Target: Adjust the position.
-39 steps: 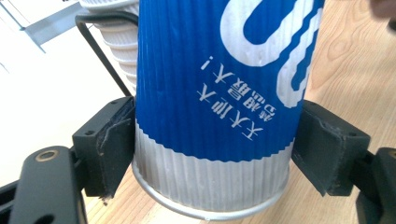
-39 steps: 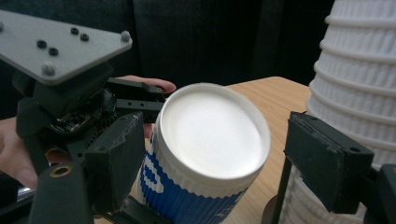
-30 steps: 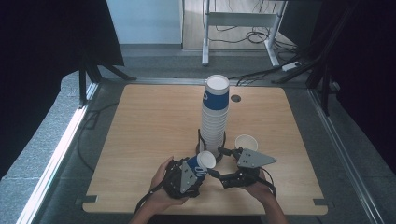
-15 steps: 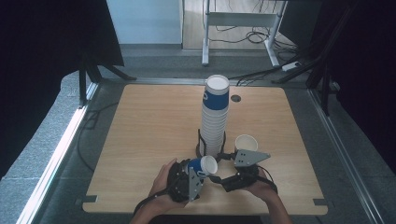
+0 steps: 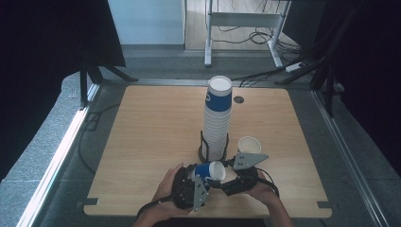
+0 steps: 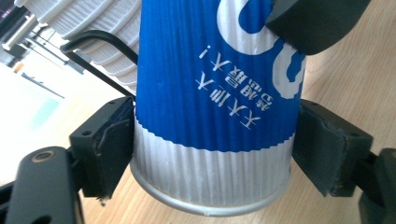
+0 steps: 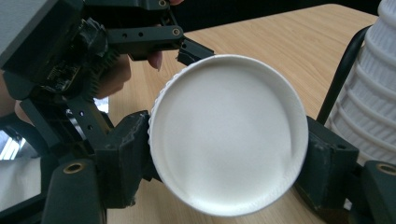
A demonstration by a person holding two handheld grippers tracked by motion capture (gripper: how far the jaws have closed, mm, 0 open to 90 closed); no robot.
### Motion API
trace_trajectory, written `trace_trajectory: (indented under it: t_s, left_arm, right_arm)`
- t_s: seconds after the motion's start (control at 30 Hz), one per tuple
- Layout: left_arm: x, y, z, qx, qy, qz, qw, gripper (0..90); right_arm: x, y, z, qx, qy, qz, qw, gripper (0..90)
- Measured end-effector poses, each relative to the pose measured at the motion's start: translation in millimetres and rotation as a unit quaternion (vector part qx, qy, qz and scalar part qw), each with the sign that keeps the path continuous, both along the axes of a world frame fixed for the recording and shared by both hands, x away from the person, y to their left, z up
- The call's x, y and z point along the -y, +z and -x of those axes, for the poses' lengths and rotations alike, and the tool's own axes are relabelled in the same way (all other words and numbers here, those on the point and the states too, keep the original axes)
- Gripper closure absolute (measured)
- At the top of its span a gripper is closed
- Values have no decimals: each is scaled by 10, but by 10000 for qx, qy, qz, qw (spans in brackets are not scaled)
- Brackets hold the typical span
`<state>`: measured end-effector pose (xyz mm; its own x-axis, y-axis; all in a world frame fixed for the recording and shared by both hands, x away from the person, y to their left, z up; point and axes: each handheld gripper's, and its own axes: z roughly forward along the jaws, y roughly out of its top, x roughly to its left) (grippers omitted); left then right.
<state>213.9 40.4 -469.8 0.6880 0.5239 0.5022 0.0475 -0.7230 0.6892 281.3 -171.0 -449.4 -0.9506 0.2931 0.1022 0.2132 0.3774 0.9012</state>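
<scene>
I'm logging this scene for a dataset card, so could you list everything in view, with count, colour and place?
Held cup: one, blue and white ribbed paper, lying on its side at the near table edge, clamped at its base end by the left gripper and at its mouth end by the right.
Cup stack: one tall stack, white ribbed with a blue top cup, mid-table.
Wire holder: one, black, around the foot of the stack.
Loose cup: one, white, upright, just right of the stack.
Table: one, light wood, with a dark round hole near the far edge.
Cables: several, dark, on the floor beyond.
Left gripper: one, black; its fingers press the cup.
Right gripper: one, black, jaws just closed on the cup.
Hands: two, holding the grippers.
</scene>
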Motion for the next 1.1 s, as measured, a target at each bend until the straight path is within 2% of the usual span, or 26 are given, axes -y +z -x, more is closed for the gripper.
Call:
trace_trajectory:
  t_s: [0.1,0.2,0.33,0.43,0.57,0.67,1.1]
  left_arm:
    - [-19,13,-24,-247,-55,134,9996,117]
    - [-49,27,-37,-326,-123,291,9990,63]
    - [-97,70,-42,-461,-269,669,9963,49]
    - [-125,94,-40,-540,-384,859,9941,58]
    - [-122,79,-37,-546,-427,844,9940,112]
    - [-113,56,-37,-570,-450,762,9944,150]
    - [-119,43,-50,-597,-457,639,9951,194]
  right_arm:
    - [19,5,-20,-72,50,-90,9999,274]
    - [60,6,-43,-144,45,-256,9996,277]
    - [134,-7,-74,-427,196,-730,9962,277]
    - [145,-37,-89,-572,263,-852,9944,277]
    - [113,-70,-84,-631,302,-813,9942,277]
    - [86,-73,-71,-593,335,-796,9945,277]
    - [76,-68,-56,-506,296,-698,9958,270]
